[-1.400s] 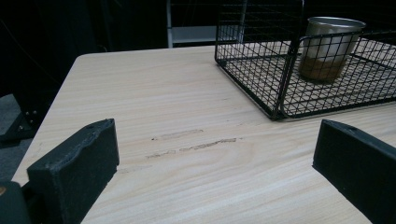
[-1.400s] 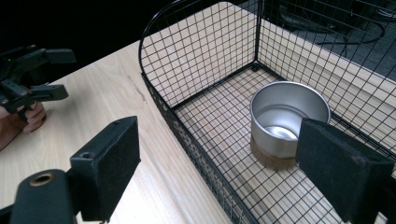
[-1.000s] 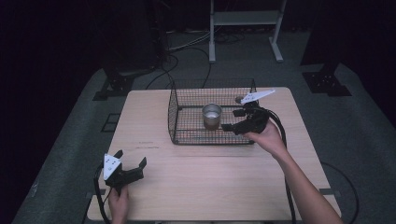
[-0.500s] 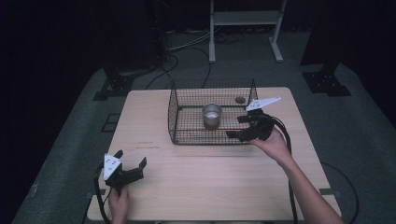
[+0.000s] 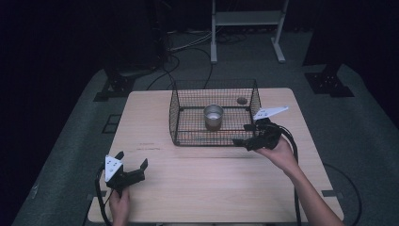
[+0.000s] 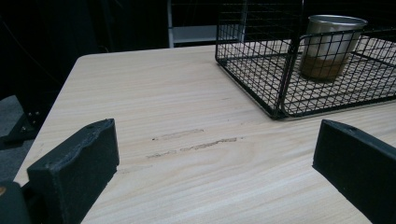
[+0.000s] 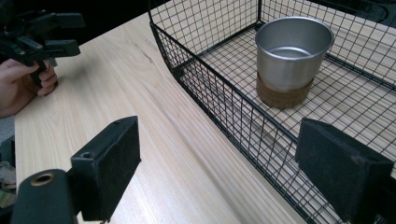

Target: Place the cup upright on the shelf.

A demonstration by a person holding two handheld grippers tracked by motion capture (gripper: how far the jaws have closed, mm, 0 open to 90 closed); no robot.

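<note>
Pale wood table [image 5: 211, 179], grey floor [image 5: 75, 155], dark room, white stand [image 5: 244, 19]

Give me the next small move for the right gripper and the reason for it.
Probably draw the right gripper back off the wire basket's near right corner. Its fingers stand apart with nothing between them, straddling the near wall, while the metal cup already stands upright on the basket floor.

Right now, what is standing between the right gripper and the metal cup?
The near wall of the wire basket. In the right gripper view it crosses between the right gripper, with its jaws apart, and the metal cup standing inside.
</note>
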